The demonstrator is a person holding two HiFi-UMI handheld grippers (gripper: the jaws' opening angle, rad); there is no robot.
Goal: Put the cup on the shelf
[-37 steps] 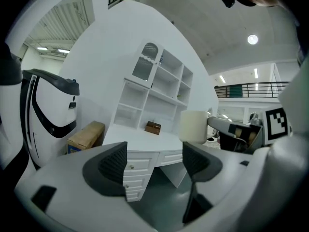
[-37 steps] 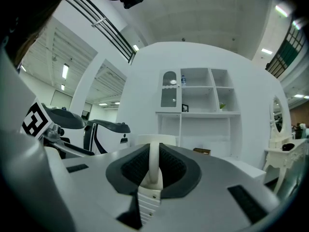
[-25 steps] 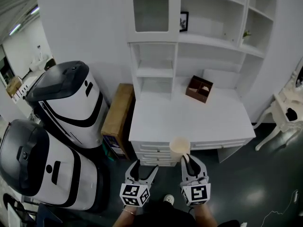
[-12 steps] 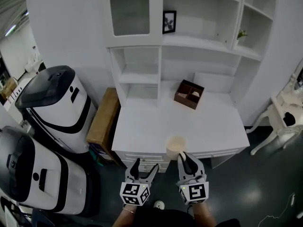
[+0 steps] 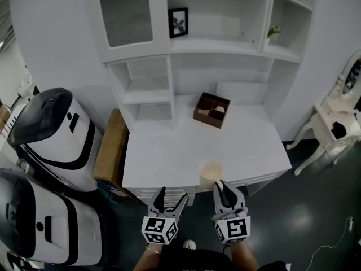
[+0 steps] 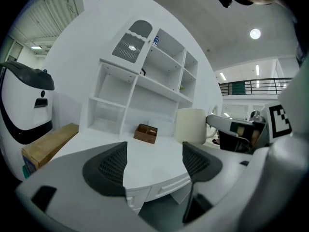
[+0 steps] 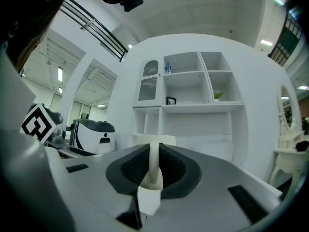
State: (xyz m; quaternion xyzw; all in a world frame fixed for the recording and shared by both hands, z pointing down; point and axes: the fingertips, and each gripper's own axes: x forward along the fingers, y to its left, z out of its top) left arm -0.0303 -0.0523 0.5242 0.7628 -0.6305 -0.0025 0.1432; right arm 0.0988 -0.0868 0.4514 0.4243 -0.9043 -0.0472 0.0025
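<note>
Cream cup [image 5: 211, 171] is held by its handle in the clamped jaws of the right gripper [image 5: 221, 186], near the front edge of the white surface [image 5: 169, 157]; the left gripper's [image 5: 171, 195] jaws are spread apart, empty.

1. Ahead of you, a white wall [image 5: 51, 33] backs a white shelf unit [image 5: 225, 44] over a white surface [image 5: 169, 157].
2. Your floor [image 5: 304, 224] is dark — a white side table [image 5: 322, 113] stands at your right.
3. A round ceiling light [image 6: 255, 33] glows overhead.

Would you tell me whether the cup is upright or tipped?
Upright: on the cup the open mouth faces up in the head view, and its sides stand vertical in the left gripper view.
</note>
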